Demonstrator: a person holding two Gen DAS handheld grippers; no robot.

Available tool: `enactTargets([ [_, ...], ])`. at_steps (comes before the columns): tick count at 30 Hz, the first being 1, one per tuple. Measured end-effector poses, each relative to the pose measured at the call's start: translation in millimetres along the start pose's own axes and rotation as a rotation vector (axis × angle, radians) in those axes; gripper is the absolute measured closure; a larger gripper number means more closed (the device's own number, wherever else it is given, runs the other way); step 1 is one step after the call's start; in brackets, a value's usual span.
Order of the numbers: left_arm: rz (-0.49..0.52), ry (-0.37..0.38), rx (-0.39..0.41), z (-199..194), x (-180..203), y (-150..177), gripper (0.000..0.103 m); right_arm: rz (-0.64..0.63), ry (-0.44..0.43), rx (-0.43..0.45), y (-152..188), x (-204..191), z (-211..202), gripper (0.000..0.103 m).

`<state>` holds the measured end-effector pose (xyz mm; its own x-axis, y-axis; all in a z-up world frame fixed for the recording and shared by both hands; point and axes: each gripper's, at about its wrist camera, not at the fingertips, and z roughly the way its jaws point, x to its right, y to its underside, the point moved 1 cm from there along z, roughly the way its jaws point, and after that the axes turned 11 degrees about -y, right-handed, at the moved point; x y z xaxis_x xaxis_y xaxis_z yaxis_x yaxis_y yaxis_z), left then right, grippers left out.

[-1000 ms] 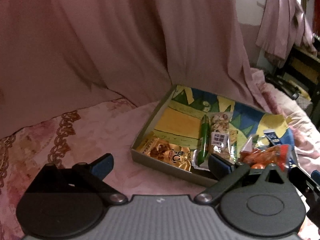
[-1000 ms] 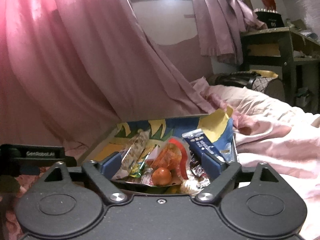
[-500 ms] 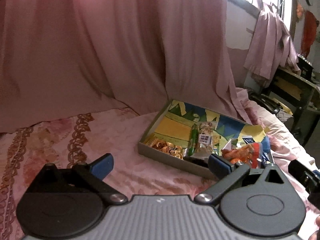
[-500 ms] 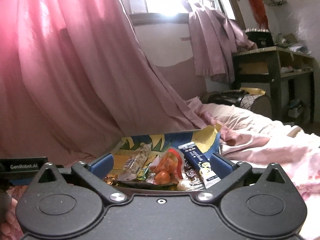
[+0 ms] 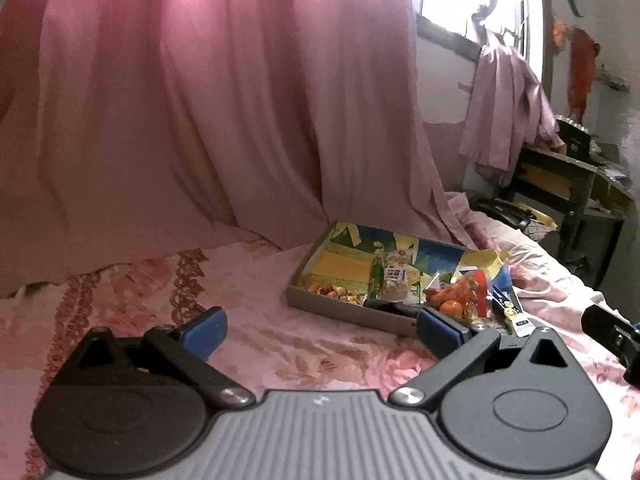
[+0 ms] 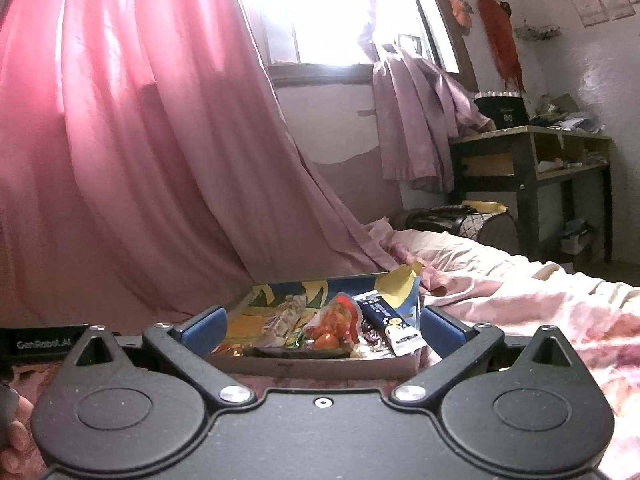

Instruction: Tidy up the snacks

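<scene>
Assorted foil-wrapped snack packets (image 5: pixel 400 280) are lying in a shallow grey cardboard tray with a colourful printed lining (image 5: pixel 344 309), resting on the pink floral bed (image 5: pixel 256 320) beside a pink curtain (image 5: pixel 200 120). Left gripper (image 5: pixel 320 332) and right gripper (image 6: pixel 322 326) are hovering, jaws released, empty; the right's have just been widening.

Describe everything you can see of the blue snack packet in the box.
The blue packet is long, narrow and looks like glossy foil. It is dark blue with small white print and a yellow round mark near its white end. It lies tilted at the right of the box, its white end over the front rim, resting on other wrappers beside an orange-red pouch. Neither gripper touches it.
</scene>
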<state>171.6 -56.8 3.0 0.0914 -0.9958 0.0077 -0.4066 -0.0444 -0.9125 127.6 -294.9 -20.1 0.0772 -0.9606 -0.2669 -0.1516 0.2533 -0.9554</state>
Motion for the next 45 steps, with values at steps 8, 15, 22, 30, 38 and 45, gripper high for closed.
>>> enactTargets([
  [8,0.019,0.020,0.029,-31.4,-14.5,12.5,0.000,0.002,0.033,-0.018,15.4,-19.2,-43.3,0.001],
  [15,0.027,0.038,0.042,-49.3,-23.0,26.8,0.000,-0.002,0.066,-0.012,19.3,-31.0,-65.2,0.001],
  [22,0.016,0.020,0.038,-60.4,-38.1,38.1,0.000,-0.014,0.080,-0.033,26.5,-40.5,-73.0,0.001],
  [30,0.005,-0.014,-0.004,-60.6,-51.9,56.9,0.000,-0.028,0.068,-0.069,36.2,-49.1,-71.3,0.001],
  [38,0.044,-0.007,-0.012,-60.7,-48.0,63.8,0.000,-0.005,0.081,-0.101,43.2,-44.1,-66.1,0.001],
  [45,0.045,-0.006,-0.013,-60.9,-47.7,63.8,0.000,-0.003,0.079,-0.112,44.3,-43.1,-64.3,0.001],
])
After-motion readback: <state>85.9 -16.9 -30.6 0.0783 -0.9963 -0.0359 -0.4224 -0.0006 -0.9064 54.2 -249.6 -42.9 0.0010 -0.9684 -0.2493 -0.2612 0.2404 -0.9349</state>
